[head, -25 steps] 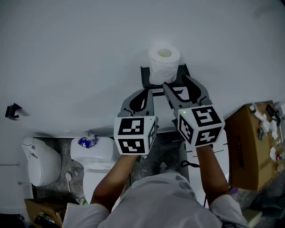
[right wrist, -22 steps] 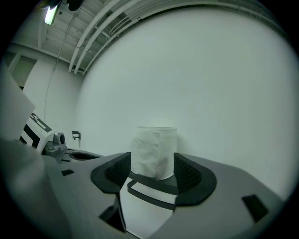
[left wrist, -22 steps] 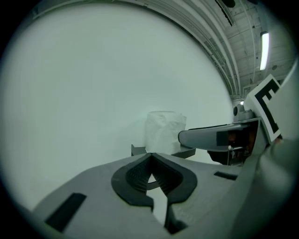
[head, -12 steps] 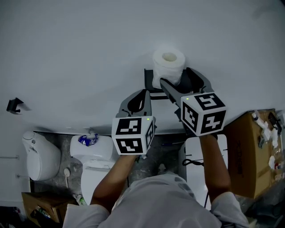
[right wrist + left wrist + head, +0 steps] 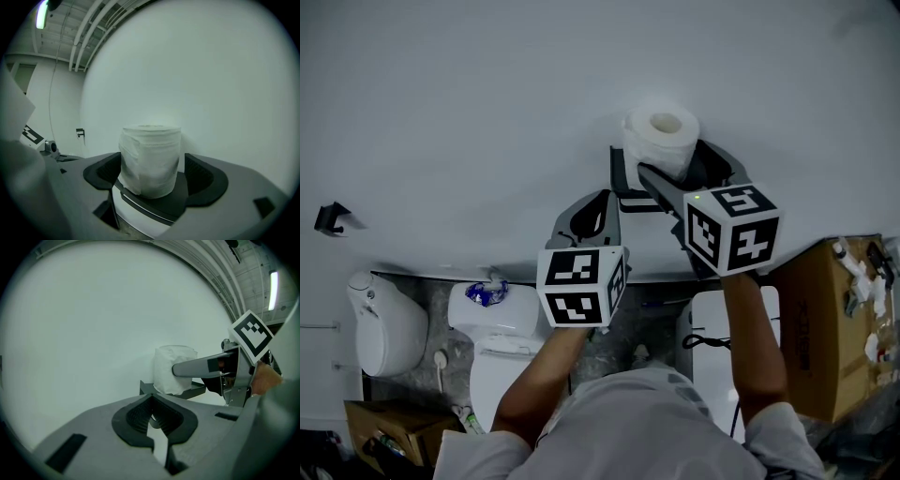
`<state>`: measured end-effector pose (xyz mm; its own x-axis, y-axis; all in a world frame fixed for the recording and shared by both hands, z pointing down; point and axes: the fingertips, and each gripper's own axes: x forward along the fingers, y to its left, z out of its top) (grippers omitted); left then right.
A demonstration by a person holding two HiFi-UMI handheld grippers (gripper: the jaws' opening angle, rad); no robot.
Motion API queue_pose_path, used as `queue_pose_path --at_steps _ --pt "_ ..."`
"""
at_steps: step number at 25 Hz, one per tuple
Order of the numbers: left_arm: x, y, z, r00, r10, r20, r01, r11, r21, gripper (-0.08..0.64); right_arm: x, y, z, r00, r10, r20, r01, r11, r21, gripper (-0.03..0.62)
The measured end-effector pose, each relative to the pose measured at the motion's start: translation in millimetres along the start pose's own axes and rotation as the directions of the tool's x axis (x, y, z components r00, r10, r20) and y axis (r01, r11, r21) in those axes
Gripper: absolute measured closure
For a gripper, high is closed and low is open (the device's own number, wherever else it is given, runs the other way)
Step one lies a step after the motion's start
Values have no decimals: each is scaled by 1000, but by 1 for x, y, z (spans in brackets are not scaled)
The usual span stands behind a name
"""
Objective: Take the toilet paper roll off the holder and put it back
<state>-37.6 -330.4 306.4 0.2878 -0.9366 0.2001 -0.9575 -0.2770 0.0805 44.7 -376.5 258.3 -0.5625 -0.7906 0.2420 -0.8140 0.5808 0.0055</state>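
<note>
The white toilet paper roll stands upright on the dark holder shelf fixed to the white wall. My right gripper reaches around it, one finger on each side. In the right gripper view the roll sits on the holder between the dark pads, and a gap shows at the right pad; the jaws are opening. My left gripper hangs lower left of the holder, shut and empty. Its own view shows the roll ahead, with a right gripper finger beside it.
Far below are a white toilet, a white fixture at the left, a white unit and a cardboard box at the right. A small black hook sticks out of the wall at the left.
The right gripper has carried the roll up and right onto the holder shelf, and its jaws have spread wider around it. The left gripper has dropped back slightly.
</note>
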Motion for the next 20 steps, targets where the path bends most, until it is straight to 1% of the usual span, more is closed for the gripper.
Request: queue_pose_path --at_steps 3,7,13,20 --pt "1 0 -1 1000 -6 0 6 1000 -4 557 1 -1 -3 1000 -15 -23 14 999 -38 193" --pt "3 -1 0 1000 -16 -1 16 1000 -5 557 0 -1 -2 1000 -8 -17 7 999 -53 247" --pt "0 -3 -2 1000 -24 -2 24 1000 0 557 -4 0 0 1000 -18 5 18 999 -33 258" --pt "-7 2 -2 1000 -13 0 13 1000 -2 557 -9 3 7 999 -24 29 25 999 -42 259"
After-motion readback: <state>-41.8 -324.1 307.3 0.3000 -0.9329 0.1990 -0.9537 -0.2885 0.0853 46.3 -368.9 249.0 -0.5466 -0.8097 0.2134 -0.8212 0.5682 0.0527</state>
